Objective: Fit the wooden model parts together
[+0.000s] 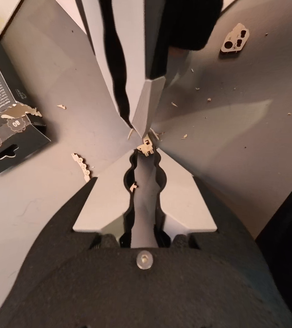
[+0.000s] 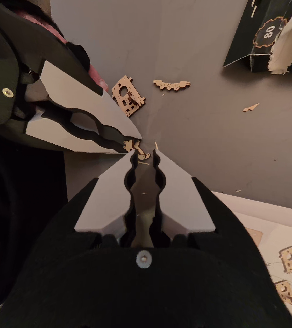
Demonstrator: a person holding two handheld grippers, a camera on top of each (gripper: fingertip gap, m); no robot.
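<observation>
My left gripper (image 1: 145, 151) is shut on a small pale wooden part (image 1: 146, 150) at its fingertips, just above the grey table (image 1: 230, 142). My right gripper (image 1: 141, 135) comes in from the far side, tip to tip with the left. It is closed on a second small piece (image 1: 147, 142) that meets the first. In the right wrist view my right gripper (image 2: 144, 152) has a small rounded wooden piece (image 2: 142, 156) between its tips. The left gripper (image 2: 138, 142) enters from the left, holding its part (image 2: 130, 144).
A flat wooden plate with cut-outs (image 2: 128, 95) and a toothed strip with three wheels (image 2: 171, 85) lie loose on the table. A torn dark box (image 1: 8, 127) stands to the left. A printed instruction sheet (image 2: 283, 266) lies at the table edge. Wood chips are scattered about. My left and right fingertips are right by each other.
</observation>
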